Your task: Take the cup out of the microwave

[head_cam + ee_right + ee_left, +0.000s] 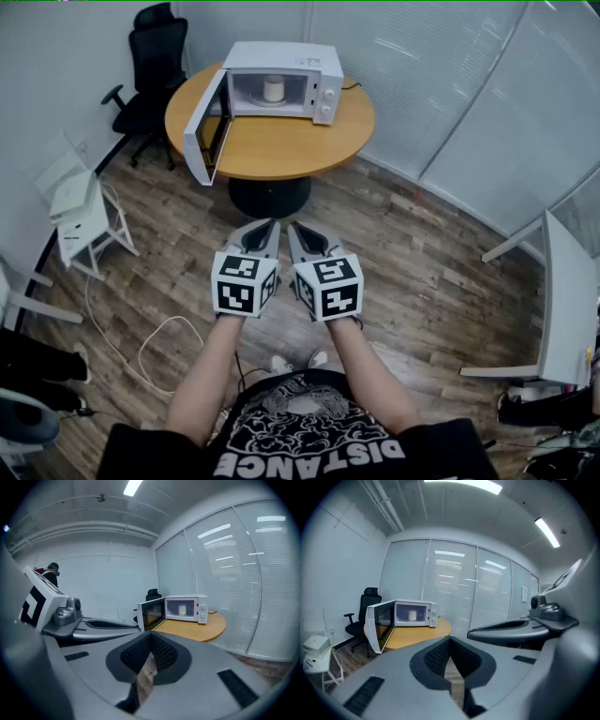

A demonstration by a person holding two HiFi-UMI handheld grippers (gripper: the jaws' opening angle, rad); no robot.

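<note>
— Getting anywhere with the cup (273,89)?

— Barely starting, judging by this. Sitting upright in the middle of the microwave (323,70) cavity, untouched, well apart from both grippers.

— Needing the door opened first?

— Not needing that: door (202,141) hanging wide open, reaching out past the edge of the round table (281,150).

— Holding anything in the left gripper (265,227)?

— Holding nothing. Jaws pressing together at the tips, with only floor (422,262) showing through the slit behind them. Pointing a little downward, toward the table.

— And the right gripper (298,231)?

— Doing the same: jaws meeting tip to tip, gripping nothing, hovering just beside the left one above the wooden boards.

— Leaving what, then?

— Leaving nearly everything, at a guess: walking up to the table, spreading one pair of jaws, reaching into the cavity, closing on the cup, drawing it out past the door.

— Keeping anything else in that microwave?

— Showing nothing but the cup in there, as far as these views are reaching. Too small to be telling whether anything is filling the cup itself.
</note>
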